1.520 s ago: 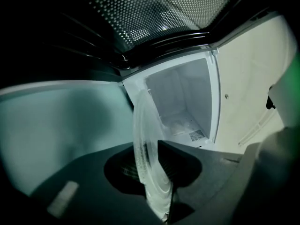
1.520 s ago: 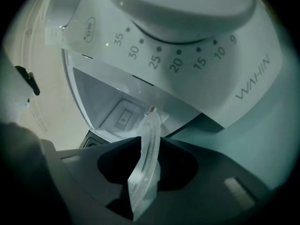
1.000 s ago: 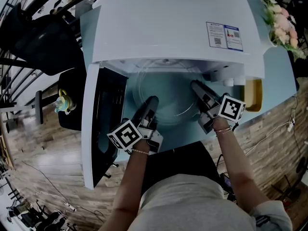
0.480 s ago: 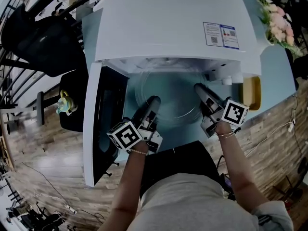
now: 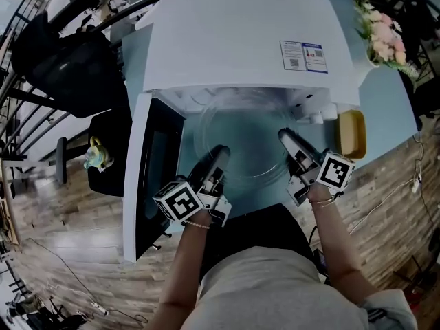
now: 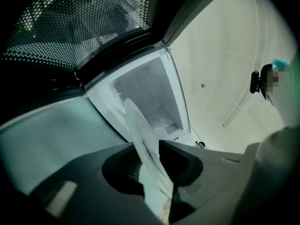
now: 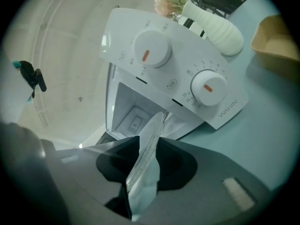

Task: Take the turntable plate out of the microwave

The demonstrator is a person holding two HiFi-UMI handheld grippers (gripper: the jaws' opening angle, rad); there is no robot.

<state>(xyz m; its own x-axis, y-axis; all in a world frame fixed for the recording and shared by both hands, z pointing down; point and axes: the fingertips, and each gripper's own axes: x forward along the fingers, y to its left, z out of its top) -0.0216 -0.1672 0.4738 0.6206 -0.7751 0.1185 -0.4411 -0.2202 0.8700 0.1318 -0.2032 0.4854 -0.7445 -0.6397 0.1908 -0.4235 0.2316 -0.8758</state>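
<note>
The clear glass turntable plate (image 5: 240,139) hangs level in front of the white microwave's (image 5: 240,40) open cavity, its far rim still under the top edge. My left gripper (image 5: 218,155) is shut on the plate's near left rim and my right gripper (image 5: 287,140) on its right rim. In the left gripper view the plate (image 6: 140,135) runs edge-on between the pads of that gripper (image 6: 151,159). The right gripper view shows the plate's rim (image 7: 149,146) pinched the same way in the right gripper (image 7: 148,162).
The microwave door (image 5: 155,170) stands open at the left. The control panel with two dials (image 7: 152,50) is to the right of the cavity. A yellow dish (image 5: 350,133), a white vase (image 7: 213,29) and flowers (image 5: 381,36) stand on the teal tabletop (image 5: 392,108). A black chair (image 5: 65,67) is at far left.
Both grippers have risen a little with the plate held between them, and more of the plate now shows in front of the cavity.
</note>
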